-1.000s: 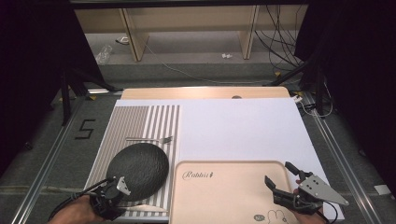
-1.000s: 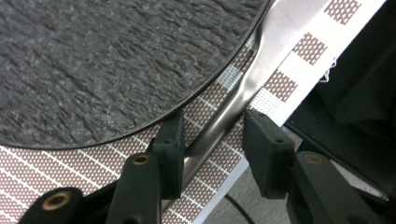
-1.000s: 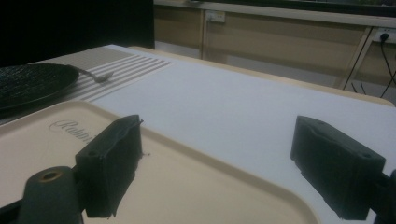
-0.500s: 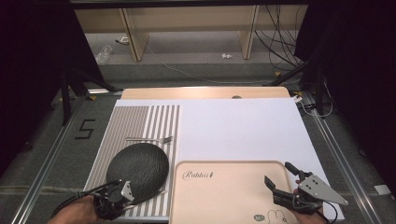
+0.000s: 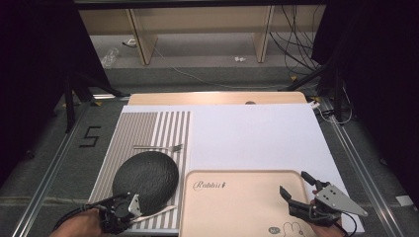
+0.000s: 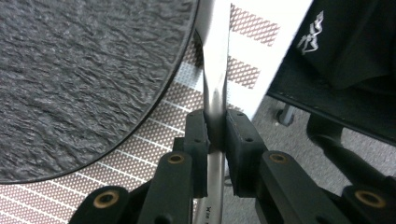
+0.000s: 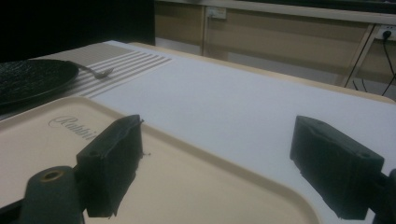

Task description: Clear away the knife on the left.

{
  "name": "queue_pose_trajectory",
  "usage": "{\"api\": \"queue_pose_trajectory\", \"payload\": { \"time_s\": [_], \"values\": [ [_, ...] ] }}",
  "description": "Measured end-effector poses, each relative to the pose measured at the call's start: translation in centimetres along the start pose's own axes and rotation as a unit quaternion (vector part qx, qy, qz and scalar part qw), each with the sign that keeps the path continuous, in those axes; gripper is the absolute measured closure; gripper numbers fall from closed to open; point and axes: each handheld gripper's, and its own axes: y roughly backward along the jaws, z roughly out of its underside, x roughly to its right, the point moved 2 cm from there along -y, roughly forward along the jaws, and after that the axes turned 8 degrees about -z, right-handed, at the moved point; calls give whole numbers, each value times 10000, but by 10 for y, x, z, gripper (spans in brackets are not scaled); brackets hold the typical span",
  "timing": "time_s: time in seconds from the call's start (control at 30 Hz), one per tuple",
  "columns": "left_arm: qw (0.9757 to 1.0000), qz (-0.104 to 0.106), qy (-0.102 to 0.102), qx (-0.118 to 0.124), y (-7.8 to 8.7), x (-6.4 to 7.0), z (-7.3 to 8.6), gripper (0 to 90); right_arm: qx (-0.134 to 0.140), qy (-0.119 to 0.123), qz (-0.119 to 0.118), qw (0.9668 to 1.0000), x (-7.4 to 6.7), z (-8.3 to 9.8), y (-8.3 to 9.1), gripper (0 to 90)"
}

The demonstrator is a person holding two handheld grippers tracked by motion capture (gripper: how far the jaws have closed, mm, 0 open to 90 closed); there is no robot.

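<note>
At about 7 o'clock on the table, nearest the person, the left gripper (image 5: 129,210) has just been closing and its jaws are now clamped on the handle of a silver knife (image 6: 215,74), whose blade runs away from the jaws along the edge of the black plate (image 5: 146,177); in the left gripper view the pads press the metal from both sides, and tiny stamped lettering low on the handle is too small to read. In the high view the knife lies at the plate's 5 o'clock edge, on the striped placemat (image 5: 143,128). At 5 o'clock the right gripper (image 5: 300,190) hovers over the near right corner of the beige tray (image 5: 237,207), its jaws wide apart with nothing between them; the right gripper view shows one pad over the tray and the other beyond its rim, above the white sheet (image 5: 257,133). The tray carries the script word "Rabbit" at its 10 o'clock corner, and a small round mark beside a line-drawn rabbit near its 6 o'clock edge; that mark is illegible. Beyond the plate, at its 12 o'clock, a fork (image 5: 159,147) lies crosswise on the placemat, just apart from the plate's rim. To the left of the table, at 9 o'clock, a black "5" (image 5: 90,137) is marked on the grey floor.
</note>
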Motion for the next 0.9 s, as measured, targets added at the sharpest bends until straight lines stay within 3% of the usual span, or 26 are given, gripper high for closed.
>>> {"api": "queue_pose_trajectory", "payload": {
  "time_s": [0.07,0.3,0.5,0.7,0.9],
  "values": [
    [10000,-36,-16,32,5,2,0,792,8,-29,8,10000,1,0,0,178],
    [9993,137,6,350,23,7,-7,793,-14,-16,-26,10000,1,0,-1,178],
    [9960,402,83,796,30,11,-22,793,-17,-29,-15,10000,1,0,0,179],
    [9898,552,607,1163,37,8,-33,793,-16,-21,-24,10000,1,0,0,179],
    [9793,911,1070,1459,39,5,-43,793,-6,-13,-39,10000,1,0,-1,179]
  ]
}}
